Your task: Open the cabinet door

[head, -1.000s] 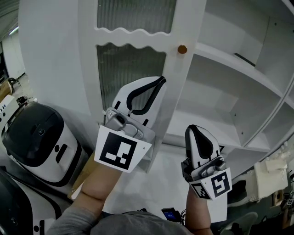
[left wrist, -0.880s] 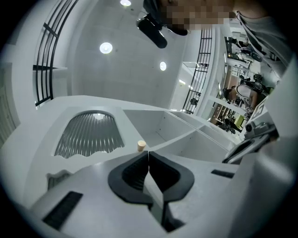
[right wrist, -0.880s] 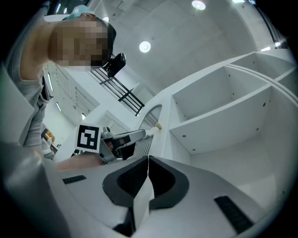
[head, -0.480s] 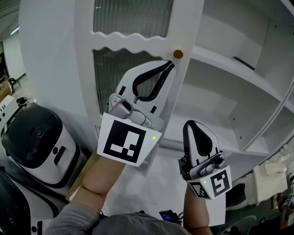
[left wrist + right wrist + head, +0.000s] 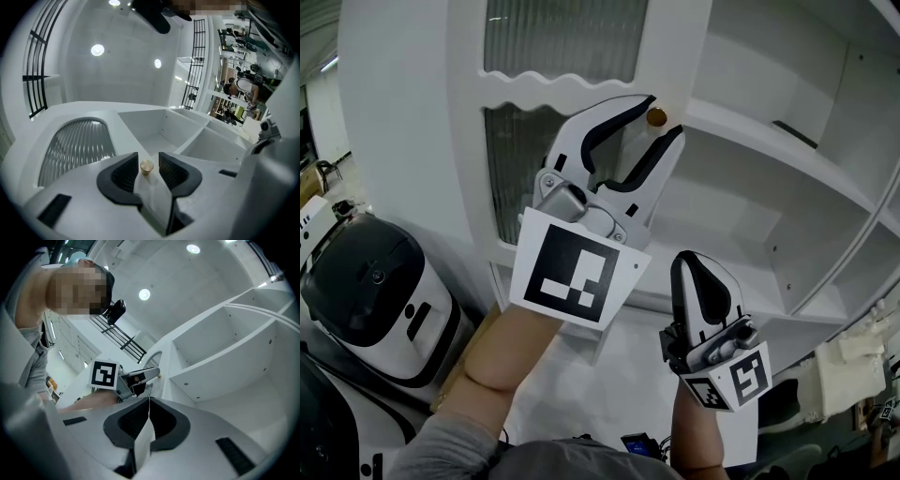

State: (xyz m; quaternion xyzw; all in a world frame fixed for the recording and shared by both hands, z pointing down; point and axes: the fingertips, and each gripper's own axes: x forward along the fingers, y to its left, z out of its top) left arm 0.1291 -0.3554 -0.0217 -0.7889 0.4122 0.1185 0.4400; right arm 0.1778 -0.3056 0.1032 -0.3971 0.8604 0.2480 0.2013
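One white cabinet [image 5: 787, 187] shows bare shelves at right, and its ribbed-glass door [image 5: 572, 56] stands left of them. The left tongs [image 5: 665, 116], their jaws just opened wide, straddle the door's brass knob [image 5: 656, 117] without gripping it. The right tongs [image 5: 697, 264] hang lower, closed and empty.

The left gripper [image 5: 664, 116] tilts upward, its jaws just opened either side of the door knob [image 5: 146, 166] without pressing it, while the right gripper [image 5: 696, 267], jaws together, hangs lower right of the knob, also tilted upward.
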